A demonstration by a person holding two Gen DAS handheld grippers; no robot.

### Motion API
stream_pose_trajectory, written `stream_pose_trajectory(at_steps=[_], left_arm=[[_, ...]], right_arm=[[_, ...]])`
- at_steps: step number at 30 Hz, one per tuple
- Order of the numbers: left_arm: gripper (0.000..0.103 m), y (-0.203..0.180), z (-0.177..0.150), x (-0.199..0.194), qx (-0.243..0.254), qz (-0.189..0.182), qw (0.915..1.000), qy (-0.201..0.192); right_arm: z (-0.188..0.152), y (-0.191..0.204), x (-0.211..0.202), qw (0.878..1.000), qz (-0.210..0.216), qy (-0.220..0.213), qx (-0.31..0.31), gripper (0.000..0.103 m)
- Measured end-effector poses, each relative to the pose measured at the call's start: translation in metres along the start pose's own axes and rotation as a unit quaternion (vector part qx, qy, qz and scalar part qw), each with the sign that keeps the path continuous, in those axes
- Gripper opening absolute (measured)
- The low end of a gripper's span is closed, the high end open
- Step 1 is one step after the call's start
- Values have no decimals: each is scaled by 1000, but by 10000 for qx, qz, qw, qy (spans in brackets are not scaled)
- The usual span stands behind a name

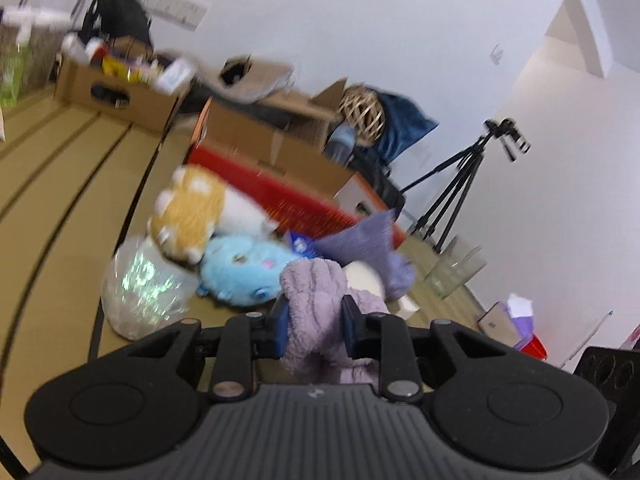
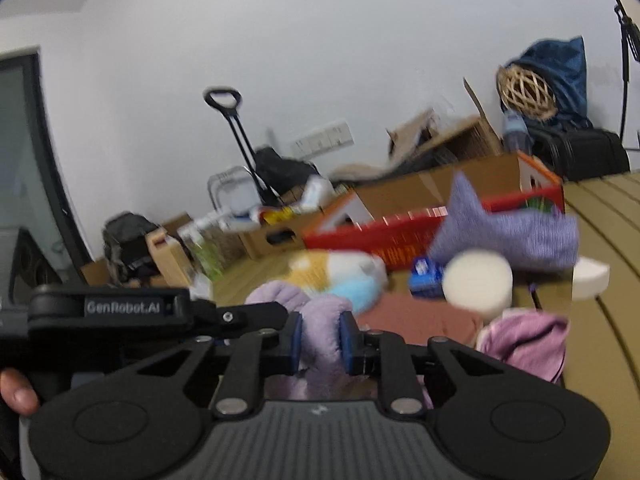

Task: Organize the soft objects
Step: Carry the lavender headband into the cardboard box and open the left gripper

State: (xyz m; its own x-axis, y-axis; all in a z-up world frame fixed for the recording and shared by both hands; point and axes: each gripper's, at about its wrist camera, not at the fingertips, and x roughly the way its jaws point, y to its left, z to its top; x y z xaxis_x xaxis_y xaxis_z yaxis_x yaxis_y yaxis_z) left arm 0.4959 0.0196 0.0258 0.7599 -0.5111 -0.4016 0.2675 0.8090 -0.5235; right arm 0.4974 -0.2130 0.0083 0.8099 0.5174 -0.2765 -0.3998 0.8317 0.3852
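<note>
Both grippers grip one fluffy lilac towel. My left gripper [image 1: 314, 320] is shut on the lilac towel [image 1: 316, 300]. My right gripper [image 2: 320, 338] is shut on the same towel [image 2: 322, 328]; the left gripper [image 2: 256, 316] shows beside it. On the tatami floor lie an orange-and-white plush [image 1: 192, 204], a light blue plush [image 1: 240, 268], a purple knitted shark [image 1: 360, 236] [image 2: 508, 236], a cream round sponge [image 2: 478, 284], a pink cloth [image 2: 528, 340] and a brown cloth [image 2: 420, 320].
A red-and-cardboard box [image 1: 280, 192] [image 2: 400, 236] stands behind the toys. A crinkly plastic bag [image 1: 140, 284] lies left. More cardboard boxes [image 1: 116, 88], a tripod [image 1: 460, 192], a clear glass jar [image 1: 456, 268], a blue bag with a wicker ball [image 2: 528, 92] and a trolley [image 2: 240, 148] line the wall.
</note>
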Motion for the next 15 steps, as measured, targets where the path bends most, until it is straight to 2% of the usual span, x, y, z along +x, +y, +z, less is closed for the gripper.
stream_pose_trajectory(at_steps=[8, 12, 15], left_arm=[[26, -74, 24, -66, 298, -154, 9986, -421], [26, -99, 51, -70, 394, -170, 9984, -378], [26, -105, 80, -55, 364, -115, 9987, -335]], right_arm=[[52, 32, -76, 9982, 242, -442, -335, 18], [92, 35, -96, 9973, 391, -469, -412, 18], [126, 31, -87, 9972, 432, -338, -513, 18]])
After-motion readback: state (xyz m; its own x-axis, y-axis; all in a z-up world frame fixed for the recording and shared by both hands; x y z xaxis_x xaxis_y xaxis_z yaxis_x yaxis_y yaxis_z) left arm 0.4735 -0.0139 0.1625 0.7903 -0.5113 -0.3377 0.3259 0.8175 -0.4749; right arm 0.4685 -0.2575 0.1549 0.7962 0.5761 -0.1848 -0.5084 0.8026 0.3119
